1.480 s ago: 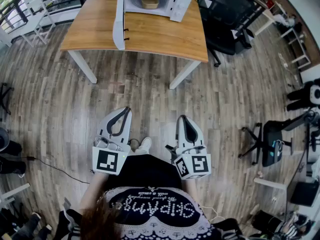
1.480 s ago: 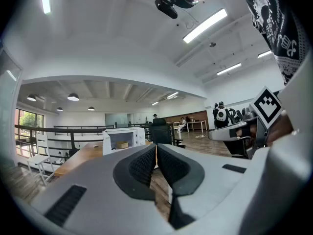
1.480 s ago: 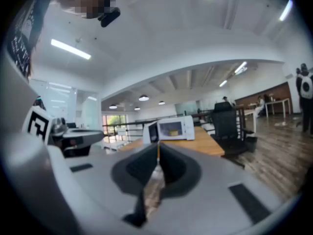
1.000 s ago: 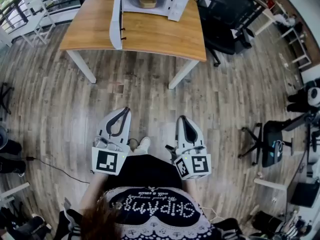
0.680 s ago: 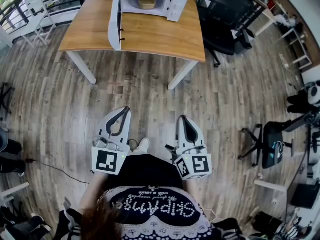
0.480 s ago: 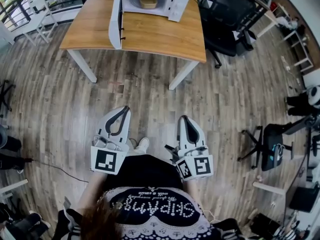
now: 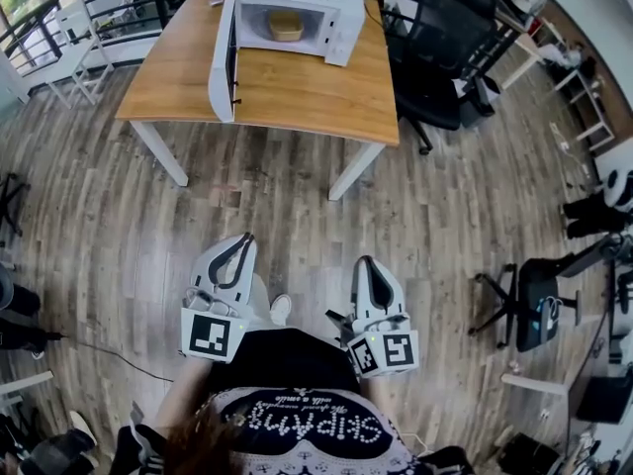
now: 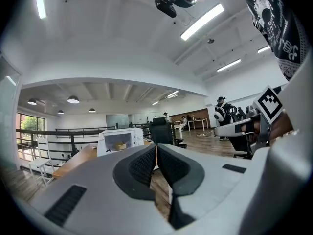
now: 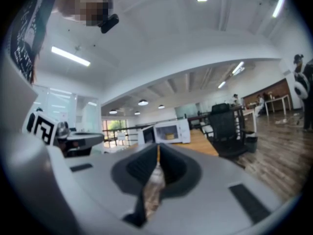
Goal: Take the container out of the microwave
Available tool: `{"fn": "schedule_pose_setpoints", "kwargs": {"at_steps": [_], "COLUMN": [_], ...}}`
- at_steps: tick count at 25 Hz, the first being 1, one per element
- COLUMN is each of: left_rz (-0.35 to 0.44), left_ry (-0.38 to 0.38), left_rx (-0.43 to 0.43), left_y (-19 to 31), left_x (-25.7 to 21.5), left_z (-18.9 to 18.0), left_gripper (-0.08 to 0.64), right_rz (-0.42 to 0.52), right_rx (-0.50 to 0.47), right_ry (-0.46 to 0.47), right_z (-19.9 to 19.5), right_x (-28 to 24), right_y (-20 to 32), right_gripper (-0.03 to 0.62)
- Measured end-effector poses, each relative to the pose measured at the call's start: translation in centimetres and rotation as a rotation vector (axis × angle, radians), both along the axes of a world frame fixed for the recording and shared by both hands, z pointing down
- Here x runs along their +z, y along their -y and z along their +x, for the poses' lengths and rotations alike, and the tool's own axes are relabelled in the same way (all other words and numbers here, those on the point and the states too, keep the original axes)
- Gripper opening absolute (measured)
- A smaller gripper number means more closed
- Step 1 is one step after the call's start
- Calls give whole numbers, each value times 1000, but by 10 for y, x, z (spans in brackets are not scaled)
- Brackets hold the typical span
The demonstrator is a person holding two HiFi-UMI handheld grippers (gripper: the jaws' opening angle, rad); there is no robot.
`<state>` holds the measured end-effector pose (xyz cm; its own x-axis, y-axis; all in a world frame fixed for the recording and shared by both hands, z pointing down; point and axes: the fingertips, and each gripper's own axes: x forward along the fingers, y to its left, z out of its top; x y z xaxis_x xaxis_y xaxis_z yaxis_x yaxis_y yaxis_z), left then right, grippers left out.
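A white microwave [image 7: 293,10] stands at the far end of a wooden table [image 7: 297,82], its door [image 7: 220,59] swung wide open to the left. A tan round container [image 7: 286,26] sits inside the cavity. Both grippers are held low in front of the person's body, well short of the table. My left gripper [image 7: 244,237] is shut and empty, and so is my right gripper [image 7: 367,260]. In the left gripper view the microwave [image 8: 120,140] and container [image 8: 121,146] show far off beyond the shut gripper [image 8: 156,146]. In the right gripper view the microwave [image 9: 168,131] lies ahead of the gripper [image 9: 158,148].
Wooden floor lies between the person and the table. A black office chair [image 7: 447,52] stands right of the table, white chairs [image 7: 74,47] and a railing to its left. More chairs [image 7: 539,290] stand at the right, and a cable [image 7: 104,346] runs across the floor at the left.
The table and microwave now sit lower and nearer in the head view, and the person's foot has shifted. Both grippers stay shut, side by side.
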<state>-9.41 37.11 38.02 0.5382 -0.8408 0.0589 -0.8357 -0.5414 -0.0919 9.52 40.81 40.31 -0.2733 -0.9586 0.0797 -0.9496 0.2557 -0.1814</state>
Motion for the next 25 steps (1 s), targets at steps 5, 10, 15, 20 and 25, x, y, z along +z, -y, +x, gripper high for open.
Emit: {"fn": "schedule_pose_setpoints", "kwargs": {"at_steps": [5, 10, 15, 20, 25], "left_rz": [-12, -32, -44, -55, -53], "left_ry": [0, -14, -15, -20, -22], "left_rx": [23, 21, 9, 4, 10], "left_y": [11, 38, 73, 115, 161], "left_x": [3, 6, 7, 7, 0], "left_z": [11, 13, 15, 16, 12], "left_gripper": [37, 37, 37, 37, 37], "right_rz": [-24, -46, -60, -71, -74], "right_rx": [15, 19, 27, 35, 43], "right_ry": [-2, -6, -13, -20, -19], "right_z": [7, 9, 14, 19, 15], "right_x": [6, 8, 8, 8, 0], "right_y": [9, 29, 58, 97, 142], "right_gripper": [37, 37, 37, 37, 37]}}
